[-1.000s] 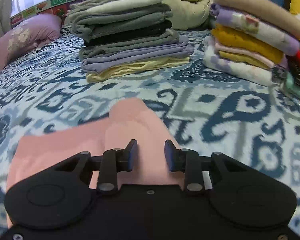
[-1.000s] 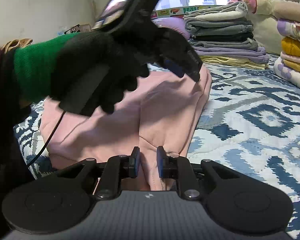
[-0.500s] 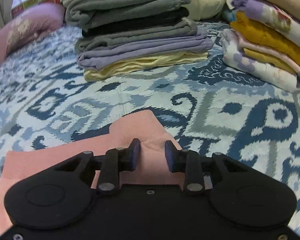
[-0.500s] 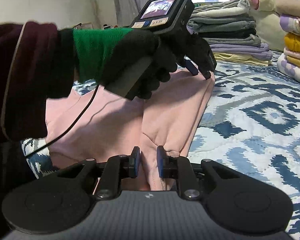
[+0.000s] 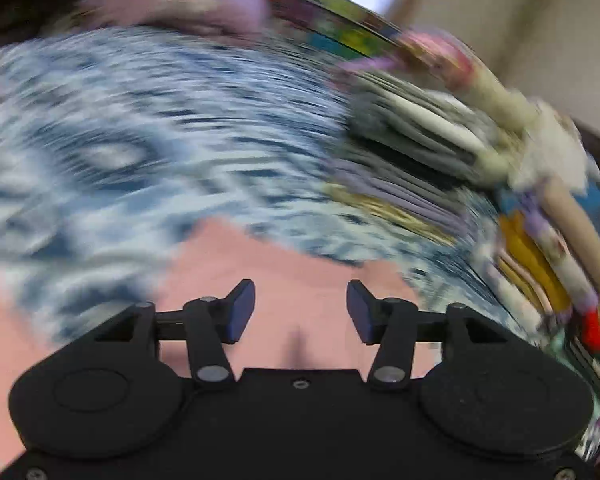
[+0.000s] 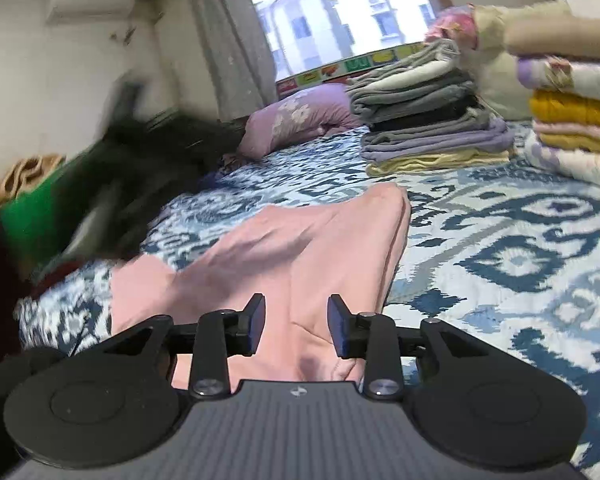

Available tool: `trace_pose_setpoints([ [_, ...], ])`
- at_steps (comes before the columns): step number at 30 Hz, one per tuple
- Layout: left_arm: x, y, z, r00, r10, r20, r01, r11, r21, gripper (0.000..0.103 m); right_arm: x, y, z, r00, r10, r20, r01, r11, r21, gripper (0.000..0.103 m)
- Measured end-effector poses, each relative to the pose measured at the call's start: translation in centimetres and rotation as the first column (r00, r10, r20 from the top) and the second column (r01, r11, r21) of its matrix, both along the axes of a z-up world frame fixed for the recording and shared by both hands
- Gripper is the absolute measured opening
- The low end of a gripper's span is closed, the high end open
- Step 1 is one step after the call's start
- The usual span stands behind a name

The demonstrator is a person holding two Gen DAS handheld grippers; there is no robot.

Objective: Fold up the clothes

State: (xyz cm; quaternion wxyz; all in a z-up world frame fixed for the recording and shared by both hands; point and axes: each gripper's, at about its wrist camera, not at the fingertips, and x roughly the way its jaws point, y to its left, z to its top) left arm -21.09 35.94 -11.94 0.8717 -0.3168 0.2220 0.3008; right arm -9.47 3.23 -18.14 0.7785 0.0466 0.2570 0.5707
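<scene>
Left wrist view, badly blurred: a flat pink garment [image 5: 284, 280] lies on the blue-patterned bedspread [image 5: 140, 152], directly under and ahead of the left gripper [image 5: 301, 308], whose jaws stand wide apart and empty.

Right wrist view: the pink garment [image 6: 300, 248] is smooth with shallow creases, its long axis running away toward the stacks of folded clothes [image 6: 432, 120]. The right gripper [image 6: 296, 322] stands open above its near end.
</scene>
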Motion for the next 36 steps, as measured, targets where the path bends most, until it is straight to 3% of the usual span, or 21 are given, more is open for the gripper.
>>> trace_pose_setpoints([
  [2, -4.5, 0.5, -0.7, 0.993, 0.117, 0.012, -0.117, 0.993, -0.03, 0.055, 0.6, -0.2, 0.0, 0.998, -0.017, -0.058, 0.018, 1.0, 0.021, 0.039],
  [6, -11.6, 2.3, -2.4, 0.939, 0.342, -0.015, -0.343, 0.939, -0.028, 0.055, 3.0, -1.5, -0.4, 0.964, -0.128, -0.234, 0.151, 0.985, 0.087, 0.043],
  [9, -15.2, 4.3, -3.0, 0.899, 0.437, 0.006, -0.435, 0.896, -0.091, 0.055, 4.9, -2.3, -1.4, 0.904, -0.202, -0.377, 0.258, 0.961, 0.103, 0.046],
  [13, -19.6, 6.0, -4.3, 0.837, 0.546, 0.029, -0.531, 0.824, -0.2, 0.055, 5.3, -2.4, -2.0, 0.862, -0.233, -0.451, 0.314, 0.943, 0.112, 0.046],
  [16, -21.0, 6.5, -5.4, 0.826, 0.563, 0.035, -0.537, 0.804, -0.255, 0.055, 4.8, -1.6, -1.7, 0.866, -0.218, -0.45, 0.299, 0.947, 0.116, 0.047],
  [24, -20.4, 7.3, -7.5, 0.848, 0.5, 0.175, -0.433, 0.845, -0.314, 0.05, 2.7, 0.9, -0.5, 0.918, -0.139, -0.372, 0.186, 0.978, 0.094, 0.049],
  [27, -19.6, 8.7, -8.2, 0.843, 0.494, 0.211, -0.409, 0.845, -0.345, 0.038, 2.4, 0.8, -0.4, 0.924, -0.13, -0.359, 0.172, 0.981, 0.085, 0.05],
  [31, -19.8, 10.5, -9.8, 0.807, 0.539, 0.242, -0.411, 0.806, -0.426, 0.024, 2.5, 0.3, -0.5, 0.919, -0.137, -0.369, 0.177, 0.981, 0.079, 0.052],
  [33, -20.0, 10.9, -10.1, 0.791, 0.552, 0.263, -0.402, 0.794, -0.457, 0.012, 2.5, 0.0, -0.5, 0.918, -0.14, -0.37, 0.18, 0.98, 0.078, 0.053],
  [34, -20.1, 11.0, -9.9, 0.789, 0.55, 0.272, -0.396, 0.795, -0.459, 0.008, 2.5, -0.2, -0.5, 0.918, -0.141, -0.37, 0.182, 0.98, 0.077, 0.053],
  [36, -19.9, 10.3, -8.8, 0.801, 0.513, 0.308, -0.368, 0.828, -0.422, 0.004, 2.5, -0.4, -0.6, 0.917, -0.144, -0.372, 0.185, 0.98, 0.076, 0.053],
])
